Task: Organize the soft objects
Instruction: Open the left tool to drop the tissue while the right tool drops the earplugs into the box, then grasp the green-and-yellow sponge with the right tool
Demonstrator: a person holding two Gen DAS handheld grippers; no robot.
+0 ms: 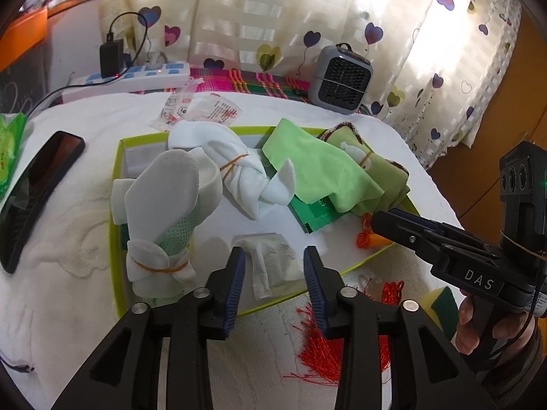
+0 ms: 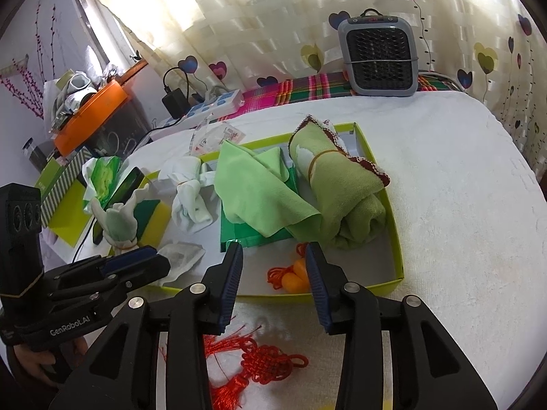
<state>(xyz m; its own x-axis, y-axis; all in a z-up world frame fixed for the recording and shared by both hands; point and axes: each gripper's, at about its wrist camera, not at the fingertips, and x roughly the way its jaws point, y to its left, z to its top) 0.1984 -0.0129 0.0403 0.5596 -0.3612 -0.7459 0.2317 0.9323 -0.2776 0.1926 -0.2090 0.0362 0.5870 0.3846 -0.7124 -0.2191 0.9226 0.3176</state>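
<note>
A lime-rimmed shallow box (image 1: 116, 184) (image 2: 393, 205) on the white-covered table holds soft things: a white insole bundle with rubber band (image 1: 164, 205), a knotted white cloth (image 1: 239, 167) (image 2: 191, 194), a light green cloth (image 1: 318, 167) (image 2: 259, 191), a rolled olive cloth (image 1: 372, 167) (image 2: 342, 198), a crumpled tissue (image 1: 273, 259) (image 2: 181, 256) and an orange item with cord (image 2: 294, 273). My left gripper (image 1: 274, 266) is open and empty over the tissue. My right gripper (image 2: 273, 266) is open and empty above the orange item. A red tassel knot (image 2: 266, 362) (image 1: 342, 338) lies in front of the box.
A grey fan heater (image 1: 342, 78) (image 2: 379, 58) stands at the back. A power strip with charger (image 1: 136, 71) is back left. A black phone (image 1: 37, 191) and a green wipes pack (image 1: 10, 147) lie left. A yellow-green sponge (image 1: 444, 307) sits right.
</note>
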